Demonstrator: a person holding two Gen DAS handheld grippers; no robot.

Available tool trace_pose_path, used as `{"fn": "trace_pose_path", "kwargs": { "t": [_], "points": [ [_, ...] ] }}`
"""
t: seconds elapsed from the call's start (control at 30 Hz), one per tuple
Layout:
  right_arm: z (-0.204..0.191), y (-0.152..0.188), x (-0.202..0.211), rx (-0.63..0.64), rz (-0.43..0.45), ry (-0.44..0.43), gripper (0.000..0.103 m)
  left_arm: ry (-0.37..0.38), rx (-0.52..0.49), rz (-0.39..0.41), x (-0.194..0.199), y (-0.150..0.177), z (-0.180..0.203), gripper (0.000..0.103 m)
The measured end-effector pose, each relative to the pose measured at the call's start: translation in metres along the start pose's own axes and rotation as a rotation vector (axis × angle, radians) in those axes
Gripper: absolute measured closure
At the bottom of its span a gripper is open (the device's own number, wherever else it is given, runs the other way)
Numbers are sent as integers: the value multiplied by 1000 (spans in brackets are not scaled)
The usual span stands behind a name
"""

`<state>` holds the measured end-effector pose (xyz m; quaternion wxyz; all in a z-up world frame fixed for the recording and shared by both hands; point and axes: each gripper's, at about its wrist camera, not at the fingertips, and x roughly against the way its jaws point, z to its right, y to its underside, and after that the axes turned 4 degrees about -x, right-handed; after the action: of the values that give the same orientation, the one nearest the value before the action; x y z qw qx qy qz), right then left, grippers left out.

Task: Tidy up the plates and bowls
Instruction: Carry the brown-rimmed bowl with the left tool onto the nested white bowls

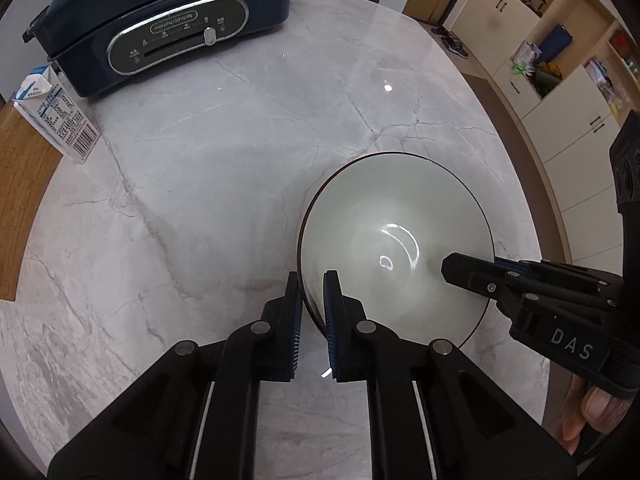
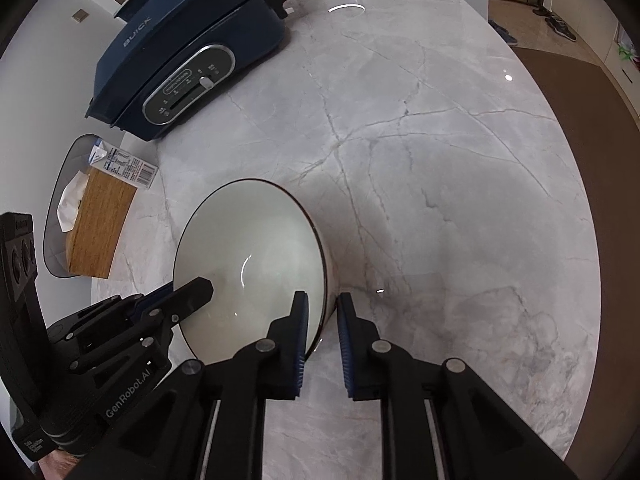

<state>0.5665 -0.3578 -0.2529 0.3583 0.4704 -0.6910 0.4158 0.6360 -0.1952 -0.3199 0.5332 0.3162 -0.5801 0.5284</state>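
Since the glazed bowl point(image 1: 394, 240) looks slick and breakable, both the left gripper point(image 1: 313, 280) and the right gripper point(image 2: 323, 300) pinch opposite rim walls.

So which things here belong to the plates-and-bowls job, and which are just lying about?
In the job:
white bowl
left hand-held gripper, clamped on its rim
right hand-held gripper, clamped on the opposite rim

Lying about:
blue electric cooker
milk carton
tissue box

A home dining area, probably: ahead of the grippers a marble table point(image 1: 240, 152) carries an electric cooker point(image 1: 160, 20) and milk carton point(image 1: 54, 116); off right, cluttered cupboards point(image 1: 552, 64), shoes point(image 2: 560, 26) on the floor.
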Motion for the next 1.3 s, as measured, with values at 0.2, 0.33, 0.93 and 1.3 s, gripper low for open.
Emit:
{"fn": "trace_pose_path", "kwargs": {
  "t": [0.2, 0.33, 0.93, 1.3],
  "points": [
    [-2, 18, 25, 9, 11, -10, 86, 44, -6, 10, 32, 20, 8, 94],
    [2, 34, 44, 3, 12, -42, 86, 70, -28, 17, 57, 36, 17, 94],
    [6, 150, 135, -19, 52, -121, 84, 147, -130, 15, 160, 143, 75, 94],
    [28, 242, 160, -87, 45, -115, 83, 191, -220, -38, 182, 227, 122, 94]
  ]
}}
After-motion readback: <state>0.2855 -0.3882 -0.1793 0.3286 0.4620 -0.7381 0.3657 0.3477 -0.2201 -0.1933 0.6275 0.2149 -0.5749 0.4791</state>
